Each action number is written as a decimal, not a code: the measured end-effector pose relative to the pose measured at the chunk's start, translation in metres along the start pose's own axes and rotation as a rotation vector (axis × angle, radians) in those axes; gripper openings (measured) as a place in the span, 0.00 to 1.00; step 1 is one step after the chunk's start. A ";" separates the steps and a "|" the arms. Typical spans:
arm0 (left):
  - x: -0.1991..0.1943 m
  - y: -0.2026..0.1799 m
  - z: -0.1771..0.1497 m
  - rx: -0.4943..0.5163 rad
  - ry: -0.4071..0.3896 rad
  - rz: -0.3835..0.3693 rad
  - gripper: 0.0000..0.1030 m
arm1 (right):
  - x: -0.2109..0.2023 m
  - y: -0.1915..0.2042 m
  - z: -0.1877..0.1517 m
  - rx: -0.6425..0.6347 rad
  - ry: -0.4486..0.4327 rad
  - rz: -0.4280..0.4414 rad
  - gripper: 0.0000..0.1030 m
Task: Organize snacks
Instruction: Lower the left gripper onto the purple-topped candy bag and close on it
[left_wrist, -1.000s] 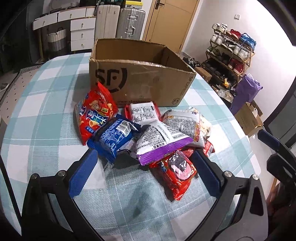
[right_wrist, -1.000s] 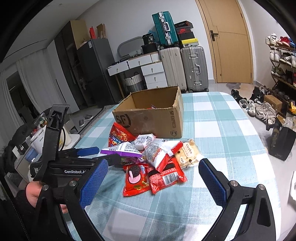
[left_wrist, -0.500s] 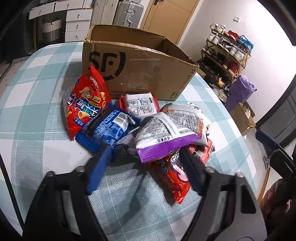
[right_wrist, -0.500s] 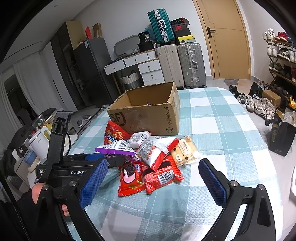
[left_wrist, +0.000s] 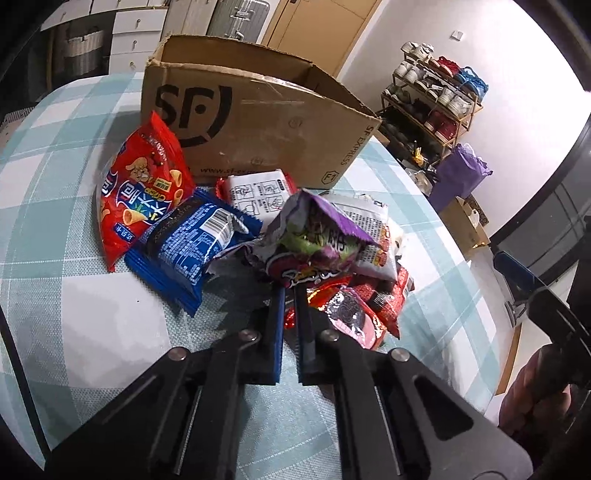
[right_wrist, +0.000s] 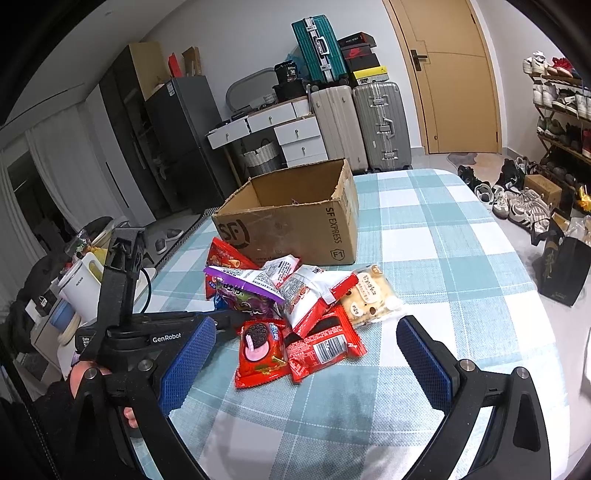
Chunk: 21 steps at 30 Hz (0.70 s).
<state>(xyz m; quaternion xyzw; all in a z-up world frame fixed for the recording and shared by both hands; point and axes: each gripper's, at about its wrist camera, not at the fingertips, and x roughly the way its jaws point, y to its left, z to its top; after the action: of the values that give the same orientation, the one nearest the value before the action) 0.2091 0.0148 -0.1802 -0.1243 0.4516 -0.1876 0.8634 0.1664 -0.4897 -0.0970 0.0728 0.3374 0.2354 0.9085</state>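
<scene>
Evidently left tongs pinch the purple bag by its edge; right tongs gape wide. Lift slowly, clear of the box rim ahead.

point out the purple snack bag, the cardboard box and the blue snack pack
purple snack bag (left_wrist: 325, 232), left wrist view, crumpled front
cardboard box (left_wrist: 266, 122), left wrist view, printed front wall
blue snack pack (left_wrist: 184, 247), left wrist view, back label

Glossy plastic snack packs, matt cardboard box, woven cloth tablecloth.
</scene>
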 end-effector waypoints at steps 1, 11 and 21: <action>-0.003 0.000 -0.002 -0.004 -0.001 -0.002 0.01 | 0.000 -0.001 0.000 0.002 0.001 0.001 0.97; -0.014 0.005 -0.005 -0.046 0.000 -0.006 0.00 | -0.001 -0.005 -0.002 0.018 -0.001 0.010 0.97; -0.029 0.001 0.000 -0.036 -0.033 0.062 0.00 | 0.003 -0.009 -0.006 0.032 0.005 0.024 0.97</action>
<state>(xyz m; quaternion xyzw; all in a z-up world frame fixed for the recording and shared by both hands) 0.1937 0.0286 -0.1593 -0.1286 0.4444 -0.1505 0.8737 0.1675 -0.4969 -0.1061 0.0907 0.3427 0.2408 0.9035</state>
